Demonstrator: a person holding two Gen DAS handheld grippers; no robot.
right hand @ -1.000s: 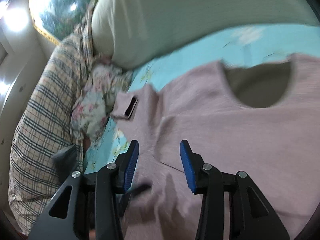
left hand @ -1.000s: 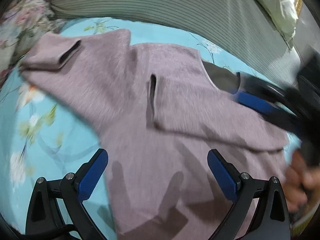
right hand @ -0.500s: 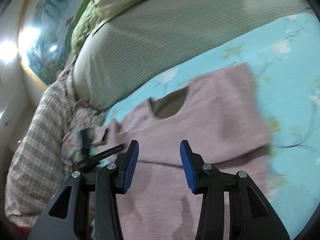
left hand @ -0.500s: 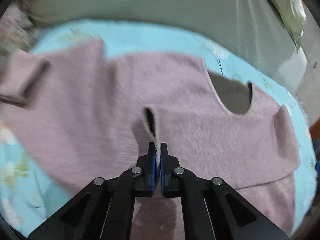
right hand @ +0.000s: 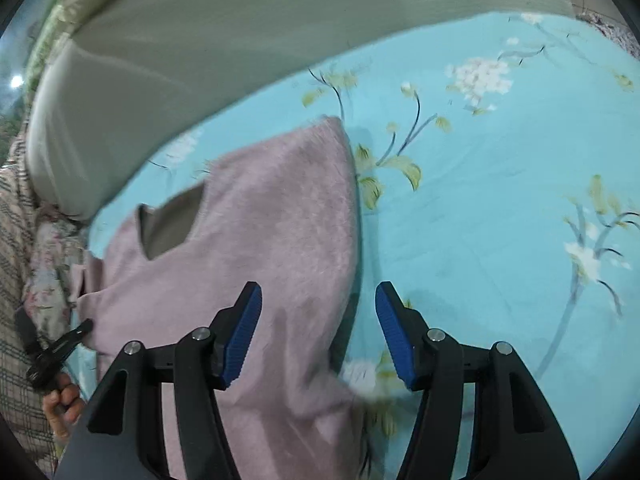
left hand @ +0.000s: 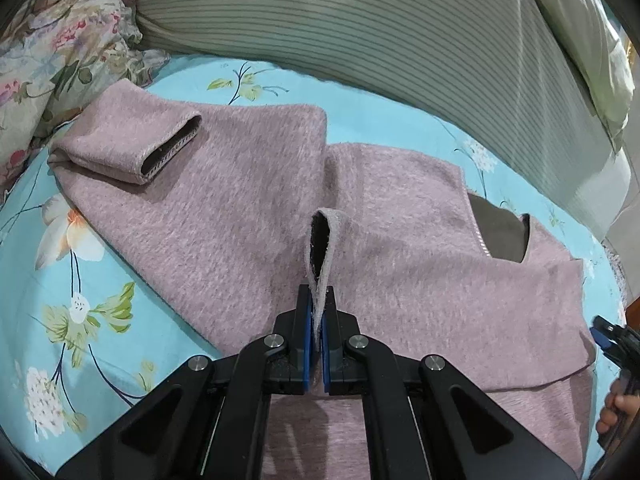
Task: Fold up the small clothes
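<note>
A mauve knitted sweater [left hand: 248, 216] lies spread on a blue floral sheet [left hand: 60, 280]. My left gripper [left hand: 318, 297] is shut on the cuff [left hand: 320, 240] of one sleeve, which lies folded across the body and stands up from the pads. The other sleeve's cuff [left hand: 172, 152] lies at the far left, and the neck opening [left hand: 500, 236] shows at the right. My right gripper [right hand: 318, 289] hovers over the sweater's [right hand: 260, 240] right side edge. Its jaws are opening and its pads press on nothing. My right gripper [left hand: 612, 338] also shows at the left wrist view's right edge.
A long striped bolster [left hand: 400, 40] runs along the far side of the sheet. A floral quilt [left hand: 48, 60] is bunched at the left, with plaid cloth [right hand: 16, 280] beside it. Bare blue sheet [right hand: 500, 200] stretches to the right of the sweater.
My left gripper went from wide open to shut on the sleeve cuff. The right gripper swung from the neck area to the sweater's right edge and its jaws widened.
</note>
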